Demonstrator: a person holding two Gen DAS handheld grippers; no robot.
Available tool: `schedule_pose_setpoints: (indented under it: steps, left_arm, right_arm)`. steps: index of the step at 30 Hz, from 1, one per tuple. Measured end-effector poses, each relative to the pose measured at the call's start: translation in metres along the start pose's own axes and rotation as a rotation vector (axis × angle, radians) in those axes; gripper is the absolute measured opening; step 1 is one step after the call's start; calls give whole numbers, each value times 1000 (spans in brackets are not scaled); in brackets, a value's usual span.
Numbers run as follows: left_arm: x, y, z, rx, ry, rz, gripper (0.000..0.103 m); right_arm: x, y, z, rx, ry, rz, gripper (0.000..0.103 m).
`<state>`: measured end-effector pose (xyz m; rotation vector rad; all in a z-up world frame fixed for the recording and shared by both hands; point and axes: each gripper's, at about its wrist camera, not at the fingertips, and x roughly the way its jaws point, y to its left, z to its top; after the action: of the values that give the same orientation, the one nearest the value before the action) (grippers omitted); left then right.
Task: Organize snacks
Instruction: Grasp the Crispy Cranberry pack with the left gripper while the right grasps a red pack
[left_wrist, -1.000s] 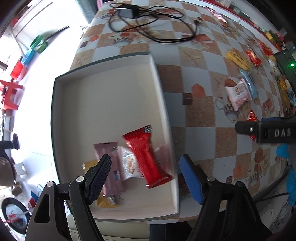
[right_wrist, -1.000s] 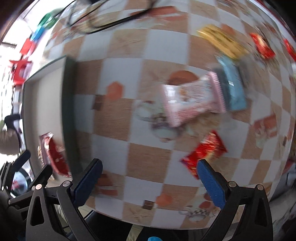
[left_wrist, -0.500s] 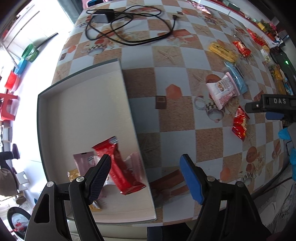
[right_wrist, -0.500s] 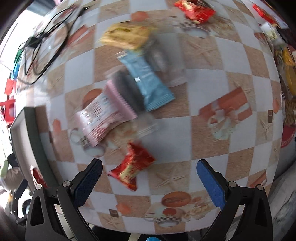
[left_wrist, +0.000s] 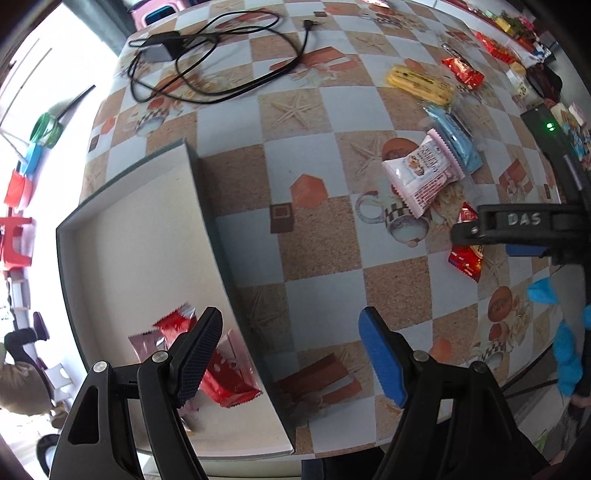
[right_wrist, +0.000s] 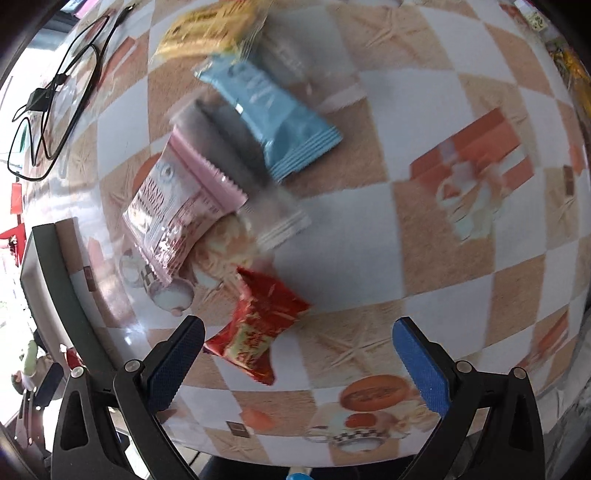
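- The table (left_wrist: 317, 122), covered with a checked cloth, carries everything; most snacks lie loose on it, so I judge the sorting is only begun.
- The white tray (left_wrist: 140, 229) stands at the table's left edge. In its near corner lie a red packet (left_wrist: 229, 384) and a mauve packet (left_wrist: 147, 341), with more wrappers hidden behind the finger. This part is done.
- Left to move: the pink-and-white packet (right_wrist: 177, 210), the light blue packet (right_wrist: 280, 122), the yellow packet (right_wrist: 207, 29) and the small red packet (right_wrist: 258, 325), all well apart from the tray. Further snacks sit along the far edge.
- The left gripper (left_wrist: 291, 354) is spread wide and empty, over the tray's right wall and the cloth beside it.
- The right gripper (right_wrist: 295, 358) is also spread and empty, just above the small red packet, which lies between its fingers but is not pinched.
- Compared with one second ago, the left gripper has moved off the tray toward the table, and the right gripper has travelled from near the tray to above the small red packet.
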<state>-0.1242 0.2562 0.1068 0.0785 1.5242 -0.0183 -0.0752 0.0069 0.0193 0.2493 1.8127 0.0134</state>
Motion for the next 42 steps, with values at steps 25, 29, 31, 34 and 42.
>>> schedule_pose_setpoints:
  steps: [25,29,31,34,42]
  left_arm:
    - [30,-126,96,369,-55,6,80]
    - [50,-136,106,392,-15,34,80]
    - [60,-139,108,401,9,47,80]
    - [63,-141,109,395,8,40,79]
    - [59,-152,107,404,10,-1,44]
  right_arm:
    - [-2,-40,-70,-68,-45,-36,28]
    - [1,-42,-78,-69,-47,-30,28]
    - [5,-43,-78,-75,-49,-28,28]
    - [7,-43,-83,-85,-51,-28,28]
    - [11,-39,-81,-104,-47,-33,28]
